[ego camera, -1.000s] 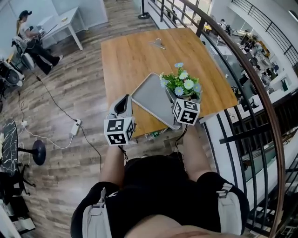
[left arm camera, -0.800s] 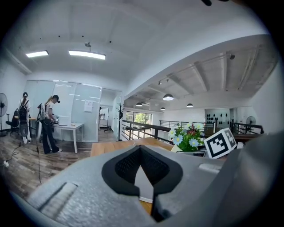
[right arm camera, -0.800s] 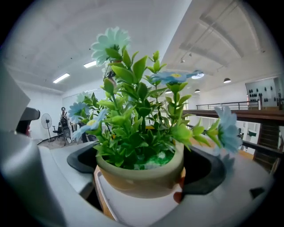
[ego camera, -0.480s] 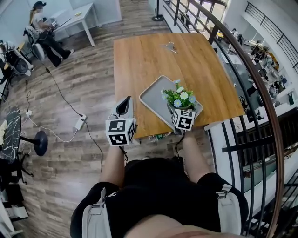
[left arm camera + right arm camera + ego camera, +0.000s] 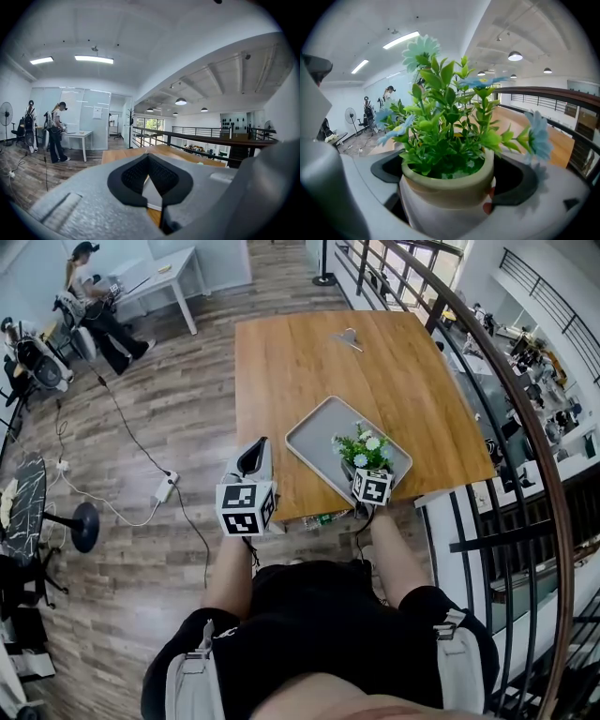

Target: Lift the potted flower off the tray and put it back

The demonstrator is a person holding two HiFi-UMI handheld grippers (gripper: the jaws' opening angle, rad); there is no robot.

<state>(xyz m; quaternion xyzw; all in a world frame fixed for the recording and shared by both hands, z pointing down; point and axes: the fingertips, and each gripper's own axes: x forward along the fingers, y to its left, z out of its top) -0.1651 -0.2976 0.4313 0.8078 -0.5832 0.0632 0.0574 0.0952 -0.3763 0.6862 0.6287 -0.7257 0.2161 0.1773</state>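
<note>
— Head view first: where is the potted flower (image 5: pixel 367 448)?
— It is over the near right corner of the grey tray (image 5: pixel 314 432) on the wooden table (image 5: pixel 309 352), with your right gripper (image 5: pixel 370 474) just behind it. From up here you cannot tell whether its base sits on the tray or hangs just above it. Your left gripper (image 5: pixel 251 457) is by the table's near left corner, apart from the tray and touching nothing.

— Left gripper view?
— Your left gripper (image 5: pixel 148 161) has its black pads (image 5: pixel 129 177) brought together at the tips with nothing in them. Only a sliver of tray and table shows through the gap lower down.

— Right gripper view?
— The pot (image 5: pixel 447 194) fills it. Your right gripper (image 5: pixel 450 180) is closed against the pot's pale wall, one jaw on each side just under the rim. Green leaves (image 5: pixel 440 136) and blue flowers (image 5: pixel 536 136) rise above.

— How will it handle?
— That's my judgement, not something seen. The pot looks stiff and smooth, so it may slip or twist in the pads. The foliage looks soft and makes it a little top-heavy. Take hold on the wall below the rim, never on the stems. Carry it upright and set it flat inside the tray's raised edge.
</note>
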